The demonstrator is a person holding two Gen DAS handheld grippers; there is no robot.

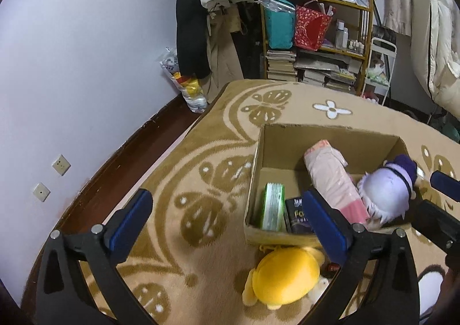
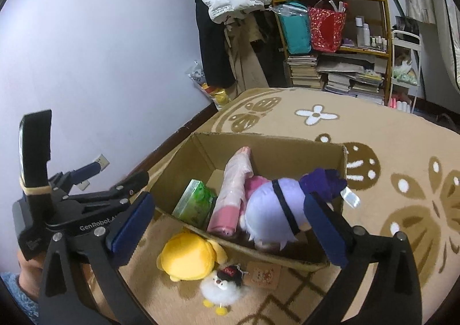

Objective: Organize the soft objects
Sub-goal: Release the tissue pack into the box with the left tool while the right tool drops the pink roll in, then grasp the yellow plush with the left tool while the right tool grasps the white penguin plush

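A cardboard box [image 1: 330, 127] [image 2: 273, 141] stands open on the patterned blanket. In it lie a purple-haired plush doll [image 1: 385, 195] [image 2: 276, 210], a pink wrapped bundle [image 1: 333, 178] [image 2: 235, 189], a green pack [image 1: 273, 204] [image 2: 195, 201] and a dark packet [image 1: 296, 212]. A yellow plush [image 1: 284, 276] [image 2: 189, 256] lies outside against the box's near wall, beside a small white fluffy chick [image 2: 221, 287]. My left gripper [image 1: 230, 221] [image 2: 112, 175] is open and empty above the box's left corner. My right gripper [image 2: 230, 227] [image 1: 437, 201] is open above the doll, its pads off it.
The tan butterfly-patterned blanket [image 1: 201, 181] covers the surface, with a dark floor strip and white wall on the left. Behind stand a wooden shelf [image 1: 316, 46] with books and bags, hanging coats [image 1: 201, 8] and a plastic bag of toys [image 1: 187, 86].
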